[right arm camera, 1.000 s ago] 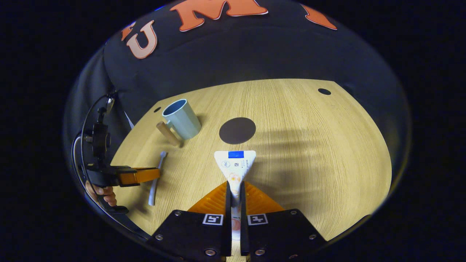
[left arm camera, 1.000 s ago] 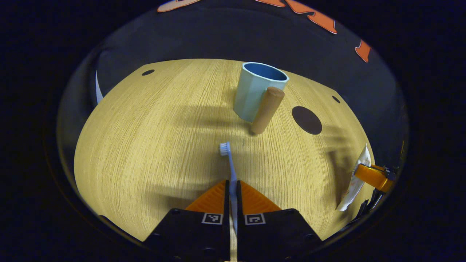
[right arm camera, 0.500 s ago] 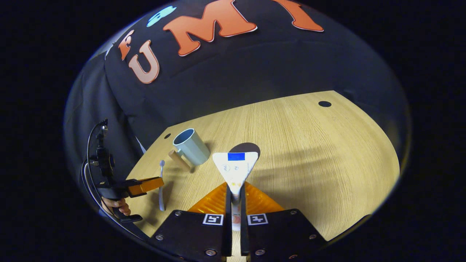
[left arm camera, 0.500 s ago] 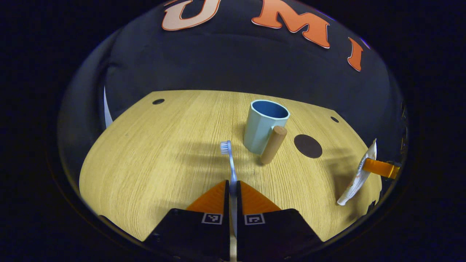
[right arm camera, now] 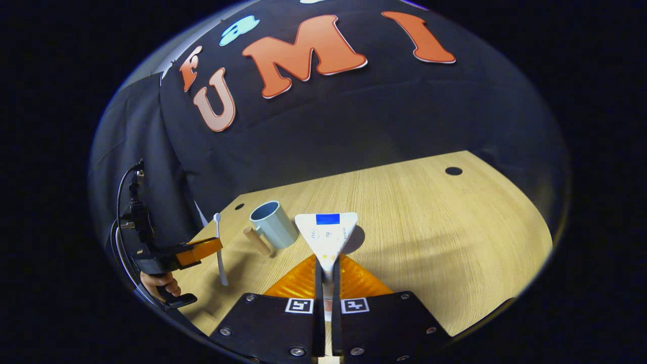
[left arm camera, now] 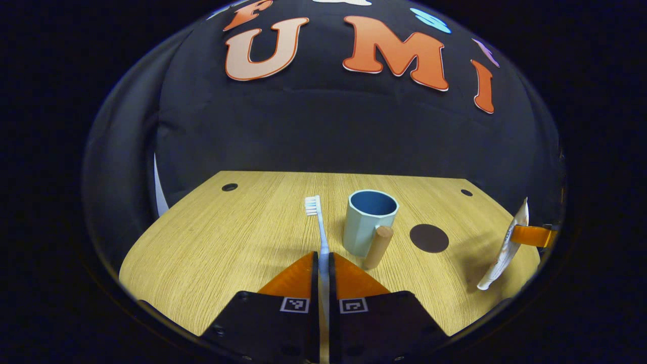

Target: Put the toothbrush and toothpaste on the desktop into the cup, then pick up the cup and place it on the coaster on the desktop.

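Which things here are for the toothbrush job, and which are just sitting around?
For the job:
- toothbrush, held in the left gripper
- toothpaste, held in the right gripper
- cup
- coaster

Just there:
- wooden desktop
- its small dark holes

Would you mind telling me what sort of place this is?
Likely a staged recording booth, not a bathroom: a black cloth wall behind a bare wooden desktop, with a cup and coaster set out.
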`<state>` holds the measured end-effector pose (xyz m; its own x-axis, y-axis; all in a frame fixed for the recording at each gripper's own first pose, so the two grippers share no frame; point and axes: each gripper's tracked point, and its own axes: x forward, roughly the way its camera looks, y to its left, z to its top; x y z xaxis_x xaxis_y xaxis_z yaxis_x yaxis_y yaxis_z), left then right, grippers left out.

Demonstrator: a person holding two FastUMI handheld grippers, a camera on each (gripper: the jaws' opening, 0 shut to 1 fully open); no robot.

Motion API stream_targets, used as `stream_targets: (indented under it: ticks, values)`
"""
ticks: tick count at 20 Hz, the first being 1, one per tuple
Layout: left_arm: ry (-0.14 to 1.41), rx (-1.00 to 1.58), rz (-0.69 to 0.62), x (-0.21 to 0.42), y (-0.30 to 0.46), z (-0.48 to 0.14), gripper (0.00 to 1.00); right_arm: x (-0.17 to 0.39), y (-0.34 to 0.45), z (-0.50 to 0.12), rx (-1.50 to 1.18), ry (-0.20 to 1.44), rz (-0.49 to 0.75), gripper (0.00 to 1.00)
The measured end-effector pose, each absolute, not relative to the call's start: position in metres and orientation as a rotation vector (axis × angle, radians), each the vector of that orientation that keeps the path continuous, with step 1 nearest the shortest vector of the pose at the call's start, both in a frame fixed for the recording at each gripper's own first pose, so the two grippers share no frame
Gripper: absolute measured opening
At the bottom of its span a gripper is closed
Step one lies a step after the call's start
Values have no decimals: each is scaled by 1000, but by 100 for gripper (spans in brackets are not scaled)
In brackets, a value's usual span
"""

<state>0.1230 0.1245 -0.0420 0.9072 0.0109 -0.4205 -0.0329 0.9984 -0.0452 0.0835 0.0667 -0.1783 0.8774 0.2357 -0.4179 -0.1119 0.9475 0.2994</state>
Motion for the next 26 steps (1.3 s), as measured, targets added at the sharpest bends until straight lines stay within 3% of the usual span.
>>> stream_targets:
  ticks: [11, 26]
  values:
    - [138, -23, 123, 164, 148, 23, 7, 86, 55, -143, 211, 351, 152, 5]
    - [-10, -140, 66, 244, 116, 88, 7, 109, 51, -137, 190, 309, 139, 5]
